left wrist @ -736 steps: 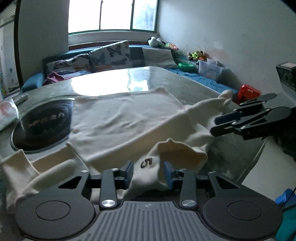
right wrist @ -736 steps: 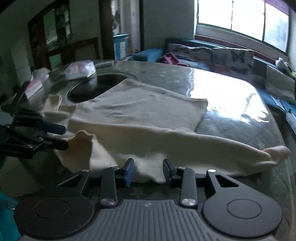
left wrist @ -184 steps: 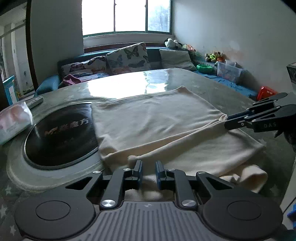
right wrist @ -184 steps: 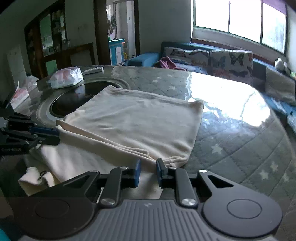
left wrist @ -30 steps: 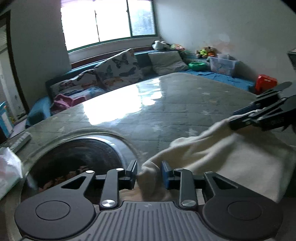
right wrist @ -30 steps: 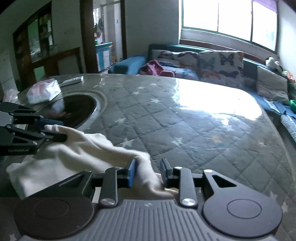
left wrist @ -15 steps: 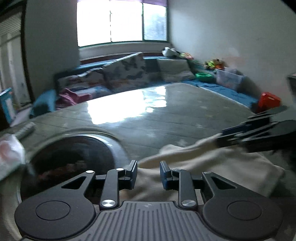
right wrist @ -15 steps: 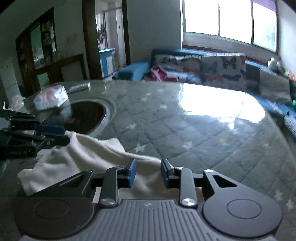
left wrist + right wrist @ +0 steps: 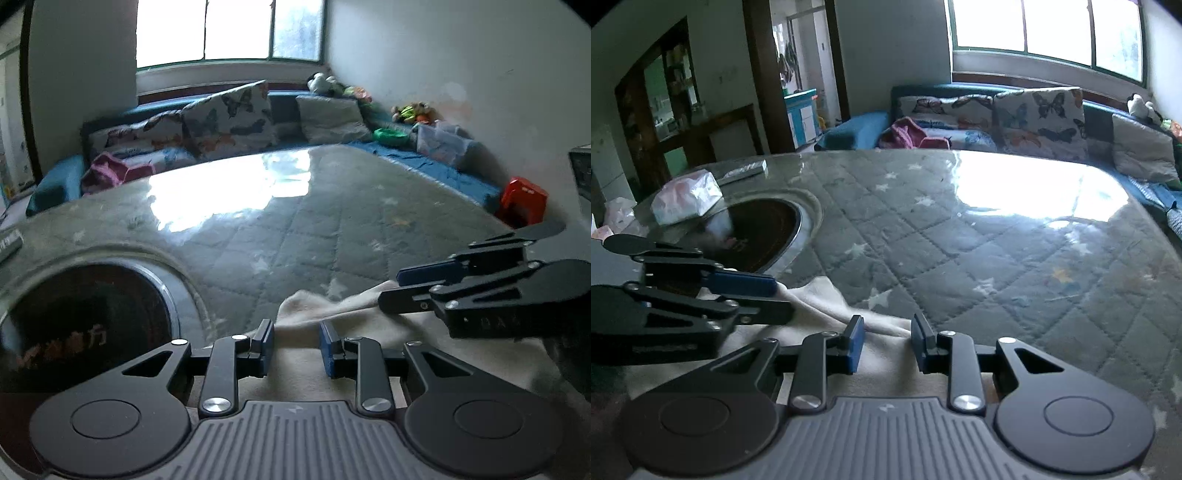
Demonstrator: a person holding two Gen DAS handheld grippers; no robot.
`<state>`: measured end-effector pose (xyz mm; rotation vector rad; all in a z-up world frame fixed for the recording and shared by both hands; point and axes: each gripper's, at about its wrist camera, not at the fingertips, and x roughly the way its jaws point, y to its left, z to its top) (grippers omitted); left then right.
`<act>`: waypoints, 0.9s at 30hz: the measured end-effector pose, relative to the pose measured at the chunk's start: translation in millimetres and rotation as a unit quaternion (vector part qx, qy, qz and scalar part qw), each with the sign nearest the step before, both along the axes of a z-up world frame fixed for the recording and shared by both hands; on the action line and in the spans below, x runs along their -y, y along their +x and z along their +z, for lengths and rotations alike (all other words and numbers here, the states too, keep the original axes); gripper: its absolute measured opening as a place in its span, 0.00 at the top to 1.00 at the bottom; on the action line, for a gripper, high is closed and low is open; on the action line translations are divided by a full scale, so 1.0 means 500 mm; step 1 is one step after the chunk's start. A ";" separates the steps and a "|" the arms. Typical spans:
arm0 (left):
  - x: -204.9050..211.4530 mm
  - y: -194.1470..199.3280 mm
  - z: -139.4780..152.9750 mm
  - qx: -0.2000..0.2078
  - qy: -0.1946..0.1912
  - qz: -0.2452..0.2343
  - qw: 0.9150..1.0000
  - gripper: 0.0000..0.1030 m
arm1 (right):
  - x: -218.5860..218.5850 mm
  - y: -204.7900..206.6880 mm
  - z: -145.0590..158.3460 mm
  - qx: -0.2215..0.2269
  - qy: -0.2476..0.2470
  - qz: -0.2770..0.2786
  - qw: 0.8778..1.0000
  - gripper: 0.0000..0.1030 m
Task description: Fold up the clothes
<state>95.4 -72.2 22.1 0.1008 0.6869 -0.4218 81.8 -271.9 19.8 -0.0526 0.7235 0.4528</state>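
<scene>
The left claw (image 9: 295, 347) points down at the near edge of the counter (image 9: 332, 229), a round top with a grey quilted, star-printed cover under a glossy sheet. The cream knitted garment (image 9: 314, 314), gathered into a thick bundle, lies on that near edge. A fold of it fills the gap between the left claw's blue pads, which pinch it, though the jaws have just eased a little wider. The right claw (image 9: 887, 345) is just beside it, also angled down, and pinches another fold of the same bundle between its pads. Each claw shows side-on in the other's view, with cloth coming out from between its tips. Beyond the bundle the quilted top is bare. To the left is a dark round glass inset (image 9: 85, 314), with a white plastic-wrapped tissue pack (image 9: 687, 197) and a grey remote control (image 9: 742, 170) behind it. Farther off is a blue sofa with butterfly-print cushions (image 9: 229, 110) under a bright window (image 9: 229, 29).
</scene>
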 end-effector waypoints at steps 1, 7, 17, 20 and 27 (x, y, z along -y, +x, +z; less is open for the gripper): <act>-0.003 0.002 -0.004 0.000 -0.003 0.006 1.000 0.69 | -0.004 0.002 -0.001 0.002 -0.003 0.000 1.000 0.73; -0.027 -0.015 0.005 0.008 -0.018 0.020 1.000 0.71 | -0.030 -0.015 0.022 0.023 -0.007 0.023 0.999 0.73; -0.078 -0.040 0.015 0.031 -0.005 0.064 0.997 0.71 | -0.085 -0.030 0.012 0.031 -0.035 0.062 0.997 0.72; -0.093 -0.067 0.029 0.038 -0.021 0.067 0.997 0.71 | -0.098 -0.049 0.025 0.039 -0.033 0.079 0.996 0.72; -0.085 -0.102 0.017 0.040 -0.006 0.061 0.997 0.71 | -0.149 -0.070 0.002 0.034 -0.045 0.110 0.992 0.72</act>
